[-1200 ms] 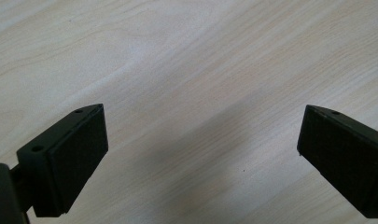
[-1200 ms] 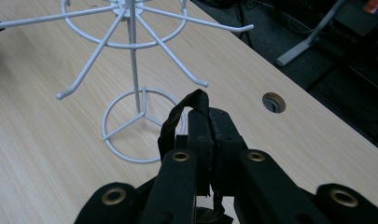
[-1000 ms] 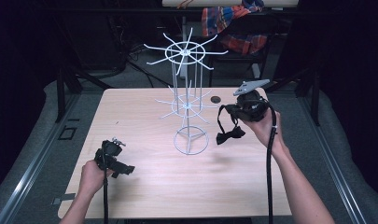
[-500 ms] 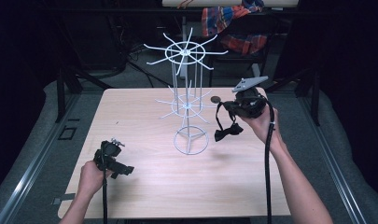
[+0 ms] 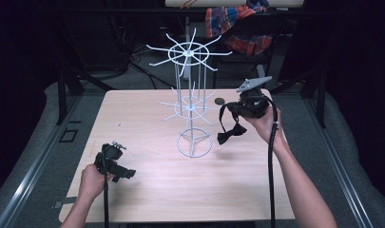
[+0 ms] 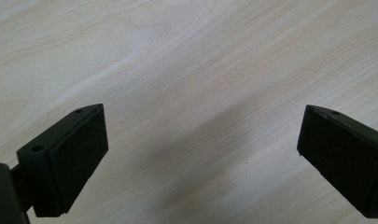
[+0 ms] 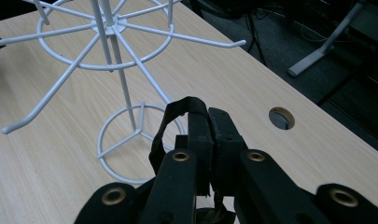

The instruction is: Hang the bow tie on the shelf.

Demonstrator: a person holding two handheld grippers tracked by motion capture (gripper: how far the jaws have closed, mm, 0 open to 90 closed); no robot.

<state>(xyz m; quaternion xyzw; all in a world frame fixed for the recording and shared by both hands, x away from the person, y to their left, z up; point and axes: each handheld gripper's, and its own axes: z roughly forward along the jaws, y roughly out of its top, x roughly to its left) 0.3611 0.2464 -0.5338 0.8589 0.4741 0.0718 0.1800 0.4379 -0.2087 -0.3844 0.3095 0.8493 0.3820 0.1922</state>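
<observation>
Two grippers over pale wooden table [image 5: 147, 190]. Right gripper [image 7: 209, 122] raised at right of white wire rack [image 5: 192, 102], jaws pressed together on strap of black bow tie [image 5: 230, 134]; bow hangs below gripper, clear of tabletop, just right of rack's ring base. Strap loops over jaw tips in right gripper view. Left gripper [image 6: 200, 154] low at near left corner, jaws spread wide, bare wood between them. Round hole [image 7: 281, 118] in table far right.

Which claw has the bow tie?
The right claw, raised beside the white wire rack, pinches the black bow tie's strap; the left claw is open, empty.
</observation>
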